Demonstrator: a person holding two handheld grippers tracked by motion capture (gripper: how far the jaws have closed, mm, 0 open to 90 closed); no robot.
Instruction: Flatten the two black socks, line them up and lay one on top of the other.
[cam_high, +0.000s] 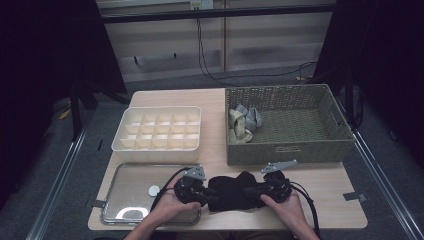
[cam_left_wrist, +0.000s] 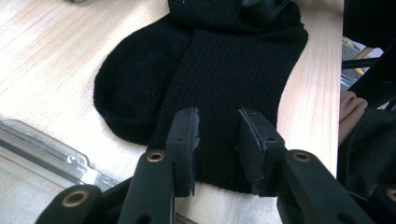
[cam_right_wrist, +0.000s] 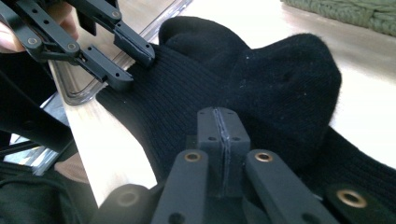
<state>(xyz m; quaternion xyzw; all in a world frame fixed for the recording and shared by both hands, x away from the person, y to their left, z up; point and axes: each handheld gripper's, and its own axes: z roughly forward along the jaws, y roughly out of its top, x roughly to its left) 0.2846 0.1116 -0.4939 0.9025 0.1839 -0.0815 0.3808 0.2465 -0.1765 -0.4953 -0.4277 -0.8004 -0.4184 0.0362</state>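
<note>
A pair of black socks (cam_high: 230, 192) lies overlapped on the wooden table near its front edge, between my two grippers. My left gripper (cam_high: 207, 195) points at the ribbed cuff (cam_left_wrist: 224, 84). Its jaws (cam_left_wrist: 218, 135) stand apart just above the fabric with nothing pinched. From the right gripper view, that left gripper (cam_right_wrist: 132, 67) straddles the cuff's edge. My right gripper (cam_high: 252, 192) comes in from the other side. Its two pads (cam_right_wrist: 219, 126) meet face to face against the socks (cam_right_wrist: 280, 84). No fabric shows between them.
A metal tray (cam_high: 130, 200) with a small white disc (cam_high: 154, 190) sits at the front left, its rim (cam_left_wrist: 42, 149) close to the left gripper. Behind are a white divided organiser (cam_high: 157, 129) and a wicker basket (cam_high: 290, 150) holding grey and beige socks (cam_high: 245, 122).
</note>
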